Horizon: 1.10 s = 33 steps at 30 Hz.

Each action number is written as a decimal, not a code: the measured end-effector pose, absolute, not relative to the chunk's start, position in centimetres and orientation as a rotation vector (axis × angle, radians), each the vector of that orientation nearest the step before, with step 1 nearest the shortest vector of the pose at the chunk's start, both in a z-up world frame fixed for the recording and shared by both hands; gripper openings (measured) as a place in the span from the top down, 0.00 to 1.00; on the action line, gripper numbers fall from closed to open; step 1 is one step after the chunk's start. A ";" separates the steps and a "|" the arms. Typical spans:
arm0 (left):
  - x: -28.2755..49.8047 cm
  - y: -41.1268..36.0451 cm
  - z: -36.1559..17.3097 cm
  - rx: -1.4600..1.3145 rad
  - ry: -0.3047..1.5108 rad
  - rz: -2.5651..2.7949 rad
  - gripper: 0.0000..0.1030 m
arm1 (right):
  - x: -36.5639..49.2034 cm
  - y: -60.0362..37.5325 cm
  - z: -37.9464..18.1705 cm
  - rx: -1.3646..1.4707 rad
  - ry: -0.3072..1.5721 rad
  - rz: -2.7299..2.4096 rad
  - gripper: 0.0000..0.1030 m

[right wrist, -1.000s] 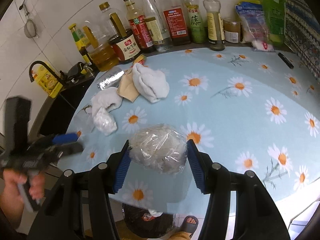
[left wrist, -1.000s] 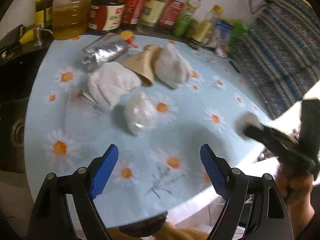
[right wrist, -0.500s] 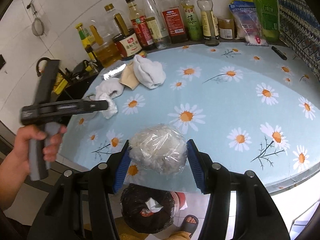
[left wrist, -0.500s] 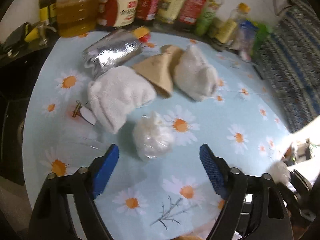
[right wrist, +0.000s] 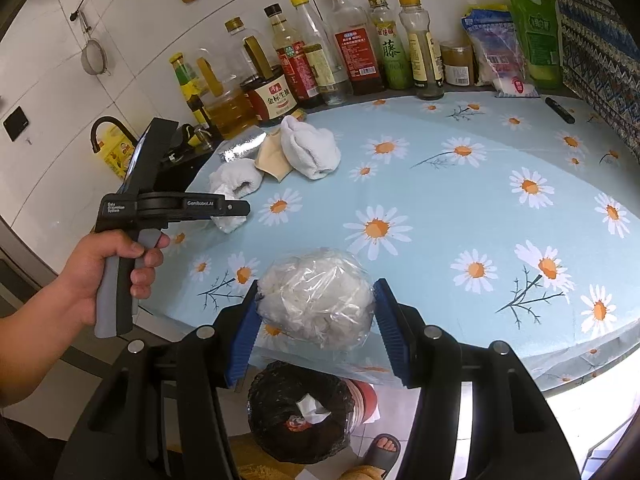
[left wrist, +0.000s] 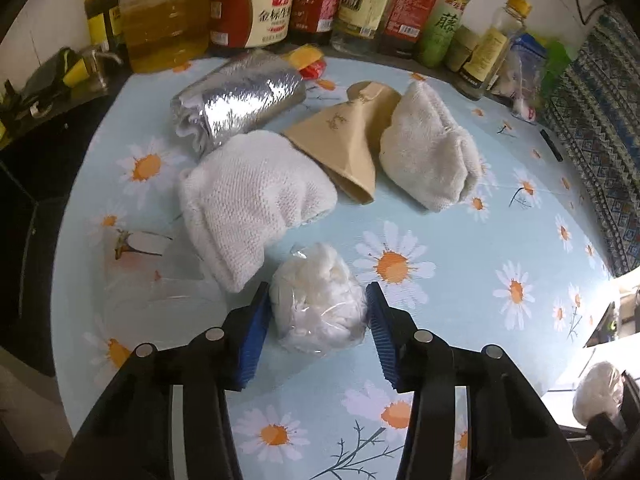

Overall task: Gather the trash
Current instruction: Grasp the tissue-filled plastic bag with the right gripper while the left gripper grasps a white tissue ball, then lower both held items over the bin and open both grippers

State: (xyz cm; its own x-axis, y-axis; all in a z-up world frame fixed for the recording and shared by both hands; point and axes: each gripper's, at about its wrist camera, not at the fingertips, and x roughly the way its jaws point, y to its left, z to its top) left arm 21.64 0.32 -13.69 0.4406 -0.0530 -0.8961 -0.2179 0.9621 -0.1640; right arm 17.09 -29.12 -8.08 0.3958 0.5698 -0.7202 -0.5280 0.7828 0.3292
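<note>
My left gripper (left wrist: 316,316) is shut on a small clear bag of white scraps (left wrist: 318,304) that rests on the daisy tablecloth (left wrist: 440,280). Behind it lie a white knit cloth (left wrist: 252,196), a tan paper cone (left wrist: 344,148), another white cloth (left wrist: 432,152) and a foil roll (left wrist: 236,100). My right gripper (right wrist: 316,312) is shut on a larger clear bag of white scraps (right wrist: 316,300), held off the table's near edge above a black-lined trash bin (right wrist: 300,416) on the floor. The left gripper also shows in the right wrist view (right wrist: 240,208).
Oil and sauce bottles (right wrist: 344,48) line the back of the table, with packets (right wrist: 500,44) at the back right. A black marker (right wrist: 560,109) lies at the far right. A sink tap (right wrist: 105,128) is left of the table. A sandalled foot (right wrist: 384,448) stands by the bin.
My left gripper moved forward over the table and closed on the small bag. My right gripper pulled back with its bag, from over the table to beyond its edge, above the bin.
</note>
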 end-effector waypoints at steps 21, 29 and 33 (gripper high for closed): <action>14.2 -3.1 -9.7 -0.337 1.014 0.051 0.56 | 16.3 -28.1 -7.0 -0.010 0.915 0.811 0.46; 9.1 -4.2 -9.0 -0.376 0.983 0.062 0.56 | 14.5 -26.8 -7.7 -0.050 0.935 0.888 0.46; 6.3 -4.3 -9.2 -0.384 0.977 0.088 0.56 | 13.3 -26.0 -8.1 -0.069 0.943 0.927 0.46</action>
State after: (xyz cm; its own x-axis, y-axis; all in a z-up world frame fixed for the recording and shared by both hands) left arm 6.32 -4.34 -9.16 0.5617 -0.0979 -0.8215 -0.2439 0.9292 -0.2775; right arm 13.33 -26.02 -8.11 0.2458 0.6508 -0.7184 -0.7069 0.6274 0.3265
